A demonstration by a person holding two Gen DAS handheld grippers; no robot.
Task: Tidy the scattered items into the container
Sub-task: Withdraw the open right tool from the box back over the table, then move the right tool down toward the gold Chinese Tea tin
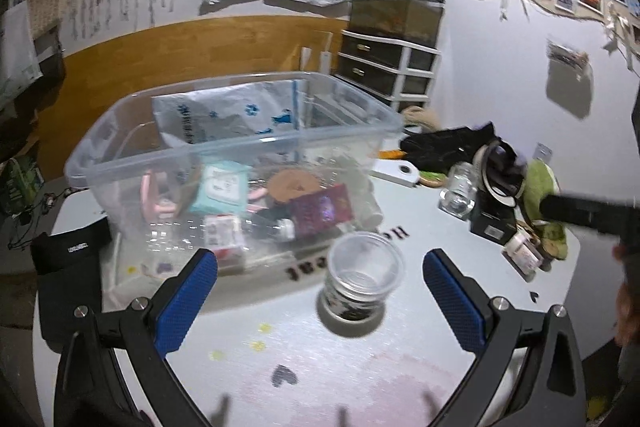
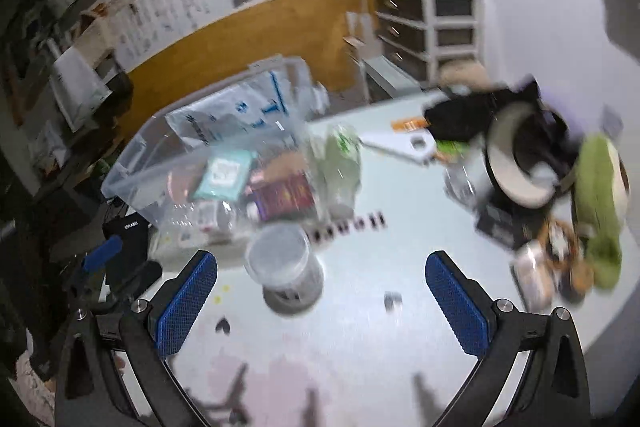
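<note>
A clear plastic bin (image 1: 100,163) (image 2: 132,171) stands on the white table with several items inside: a teal wipes pack (image 1: 220,187), a maroon booklet (image 1: 320,209), a plastic bottle and a printed bag. A clear plastic cup (image 1: 362,277) (image 2: 284,267) stands upright on the table in front of the bin. My left gripper (image 1: 320,291) is open, its blue pads either side of the cup and short of it. My right gripper (image 2: 322,295) is open too, with the cup slightly left of its middle. The right wrist view is blurred.
At the right of the table lie a glass jar (image 1: 460,189), a green plush (image 1: 542,187) (image 2: 600,187), a black cloth (image 1: 444,143), a black box and small jars. A white tag (image 1: 396,173) lies behind. A black pouch (image 1: 68,267) sits left. A drawer unit (image 1: 388,67) stands beyond.
</note>
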